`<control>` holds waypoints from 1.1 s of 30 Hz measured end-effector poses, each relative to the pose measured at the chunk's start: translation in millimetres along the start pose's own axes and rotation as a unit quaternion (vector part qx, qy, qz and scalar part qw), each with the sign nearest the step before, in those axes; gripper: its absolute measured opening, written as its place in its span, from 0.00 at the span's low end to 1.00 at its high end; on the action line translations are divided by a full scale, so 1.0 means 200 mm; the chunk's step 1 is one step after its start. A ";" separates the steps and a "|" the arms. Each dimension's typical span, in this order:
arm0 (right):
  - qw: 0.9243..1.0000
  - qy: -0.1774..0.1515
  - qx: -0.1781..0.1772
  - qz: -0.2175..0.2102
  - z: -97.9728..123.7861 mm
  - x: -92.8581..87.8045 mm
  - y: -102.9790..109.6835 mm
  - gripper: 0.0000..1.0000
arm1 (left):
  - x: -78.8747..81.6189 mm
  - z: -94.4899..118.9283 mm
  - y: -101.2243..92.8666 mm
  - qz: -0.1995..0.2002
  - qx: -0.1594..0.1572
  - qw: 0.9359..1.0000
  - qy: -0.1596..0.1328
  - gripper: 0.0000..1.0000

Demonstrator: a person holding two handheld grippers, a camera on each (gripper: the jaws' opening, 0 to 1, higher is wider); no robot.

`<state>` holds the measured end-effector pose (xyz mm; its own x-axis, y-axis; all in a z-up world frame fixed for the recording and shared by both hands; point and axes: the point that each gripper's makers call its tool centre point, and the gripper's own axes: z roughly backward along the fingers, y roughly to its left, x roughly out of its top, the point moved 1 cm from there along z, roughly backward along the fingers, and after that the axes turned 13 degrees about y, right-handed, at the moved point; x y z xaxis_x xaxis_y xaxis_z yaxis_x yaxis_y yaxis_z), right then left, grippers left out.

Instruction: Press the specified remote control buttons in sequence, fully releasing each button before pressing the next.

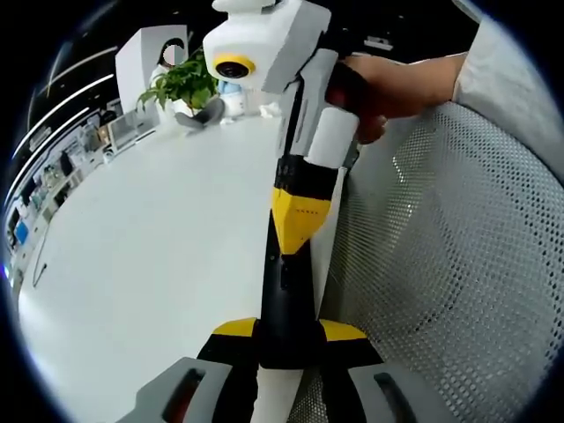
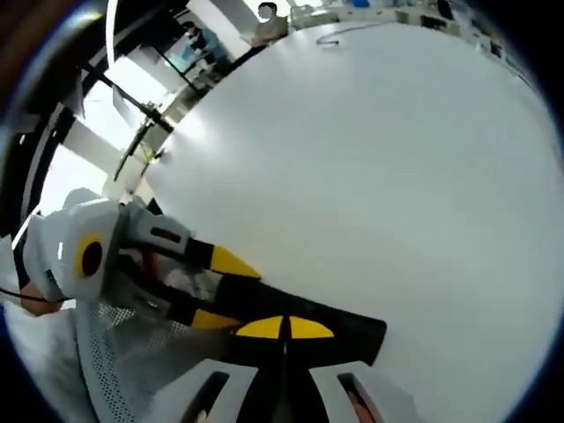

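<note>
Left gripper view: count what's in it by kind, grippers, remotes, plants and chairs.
Grippers: 2, left gripper and right gripper
Remote control: 1
Potted plant: 1
Mesh chair: 1
Total: 5

A smooth white table (image 1: pixel 150 264) with a faint sheen is seen across the left of the left gripper view, and a soft glare is carried on it in the right gripper view. At the right, a white perforated mesh (image 1: pixel 458 264) is shown, rough and matt. The remote (image 1: pixel 286 300) is finished in matt black plastic. The right gripper (image 1: pixel 295 220) is moulded in glossy white and yellow plastic.
</note>
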<state>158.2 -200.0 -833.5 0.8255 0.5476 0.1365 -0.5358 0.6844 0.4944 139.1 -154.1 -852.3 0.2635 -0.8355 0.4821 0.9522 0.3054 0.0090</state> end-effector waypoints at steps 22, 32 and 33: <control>0.997 0.045 -0.034 0.048 -0.06 -0.06 0.01 0.00 | 0.00 0.00 0.00 -0.005 0.001 1.000 -0.001 0.25; 0.998 0.036 -0.031 0.049 -0.06 -0.06 0.01 0.00 | 0.00 0.00 0.00 -0.009 0.001 1.000 -0.001 0.25; 0.998 0.037 -0.032 0.050 -0.06 -0.06 0.01 0.00 | 0.00 0.00 0.00 -0.009 0.001 1.000 -0.001 0.25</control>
<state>143.7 -199.0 -844.9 0.7529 0.6474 0.1181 -0.6275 0.6521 0.4254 139.0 -154.6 -852.7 0.2467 -0.8401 0.4830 0.9562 0.2921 0.0196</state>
